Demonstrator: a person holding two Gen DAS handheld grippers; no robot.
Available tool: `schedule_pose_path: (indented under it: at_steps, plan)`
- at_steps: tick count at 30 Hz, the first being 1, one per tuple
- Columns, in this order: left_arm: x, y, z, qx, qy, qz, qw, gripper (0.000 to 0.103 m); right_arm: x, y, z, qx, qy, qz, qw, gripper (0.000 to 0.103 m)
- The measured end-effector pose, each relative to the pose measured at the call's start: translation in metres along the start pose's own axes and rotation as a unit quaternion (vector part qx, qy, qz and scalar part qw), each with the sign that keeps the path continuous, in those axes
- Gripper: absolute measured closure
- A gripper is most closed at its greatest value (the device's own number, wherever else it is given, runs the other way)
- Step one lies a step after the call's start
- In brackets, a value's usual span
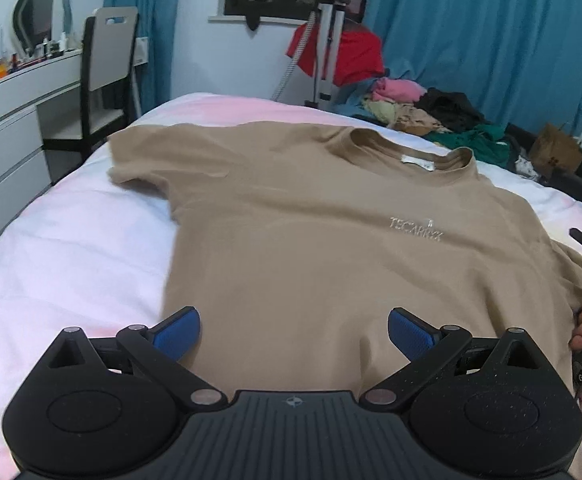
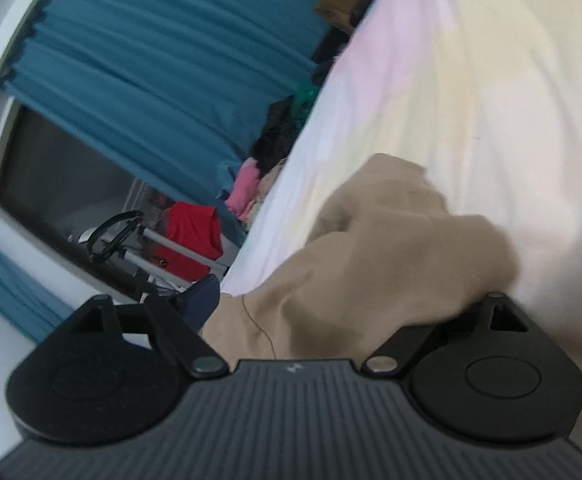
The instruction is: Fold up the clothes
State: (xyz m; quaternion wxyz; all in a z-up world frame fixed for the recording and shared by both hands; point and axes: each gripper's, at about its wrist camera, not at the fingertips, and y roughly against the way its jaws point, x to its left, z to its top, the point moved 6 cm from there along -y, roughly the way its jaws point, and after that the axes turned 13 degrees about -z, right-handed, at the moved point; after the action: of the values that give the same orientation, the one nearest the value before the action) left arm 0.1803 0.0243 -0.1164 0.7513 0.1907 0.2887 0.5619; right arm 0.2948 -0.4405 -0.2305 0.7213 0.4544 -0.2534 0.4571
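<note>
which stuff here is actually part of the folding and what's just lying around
In the job:
tan t-shirt, spread on the bed
left gripper, open above the hem
right gripper, with shirt fabric bunched between its fingers

Lying about:
clothes pile
red garment
chair
desk

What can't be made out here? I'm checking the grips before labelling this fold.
- Right gripper, right wrist view: the tan T-shirt bunches over its fingers, hiding one pad.
- T-shirt hem, left wrist view: hidden behind the left gripper.
- Neck label: too small to read.
</note>
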Motion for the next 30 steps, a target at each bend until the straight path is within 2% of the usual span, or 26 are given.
schedule_pose_path:
  at_steps: [3, 4, 6, 7, 8, 9, 12, 14, 17, 20, 24, 27, 30]
  plan:
    - [0.004, -0.018, -0.003, 0.005, -0.016, 0.014, 0.9998, 0.002, 0.007, -0.013, 0.007, -0.016, 0.013, -0.023, 1.0, 0.017]
    - [0.007, -0.024, -0.004, 0.012, -0.004, 0.013, 0.9998, 0.002, 0.009, -0.017, 0.01, -0.02, 0.019, -0.038, 0.999, 0.02]
    - [0.015, -0.032, -0.004, 0.022, 0.029, 0.003, 0.9993, 0.002, 0.018, -0.027, 0.013, -0.015, 0.046, -0.068, 0.996, 0.034]
    - [0.018, -0.031, -0.002, 0.021, 0.042, -0.003, 0.9989, 0.002, 0.024, -0.031, 0.014, -0.012, 0.066, -0.084, 0.994, 0.056]
    - [0.021, -0.03, 0.0, 0.019, 0.054, -0.008, 0.9983, 0.002, 0.029, -0.031, 0.017, -0.014, 0.083, -0.102, 0.991, 0.085]
    - [0.023, -0.026, 0.001, 0.015, 0.055, -0.006, 0.9983, 0.002, 0.033, -0.031, 0.019, -0.018, 0.101, -0.12, 0.987, 0.093]
    - [0.029, -0.014, 0.007, 0.0, 0.057, 0.002, 0.9984, 0.002, 0.053, -0.017, 0.032, -0.062, 0.135, -0.136, 0.98, 0.094]
    - [0.032, -0.003, 0.012, -0.005, 0.056, 0.01, 0.9984, 0.002, 0.07, -0.006, 0.037, -0.089, 0.173, -0.144, 0.97, 0.095]
    - [0.045, 0.021, 0.023, -0.029, 0.062, 0.015, 0.9975, 0.002, 0.11, 0.013, 0.035, -0.136, 0.238, -0.145, 0.951, 0.096]
    - [0.064, 0.047, 0.032, -0.062, 0.079, 0.029, 0.9945, 0.002, 0.157, 0.032, 0.023, -0.194, 0.298, -0.143, 0.924, 0.095]
    - [0.087, 0.069, 0.034, -0.086, 0.103, 0.047, 0.9898, 0.001, 0.212, 0.051, -0.026, -0.241, 0.385, -0.123, 0.882, 0.095]
    - [0.098, 0.075, 0.034, -0.09, 0.118, 0.054, 0.9874, 0.001, 0.246, 0.044, -0.073, -0.237, 0.446, -0.106, 0.857, 0.095]
    - [0.103, 0.075, 0.033, -0.089, 0.125, 0.057, 0.9865, 0.001, 0.267, 0.03, -0.124, -0.221, 0.488, -0.093, 0.839, 0.095]
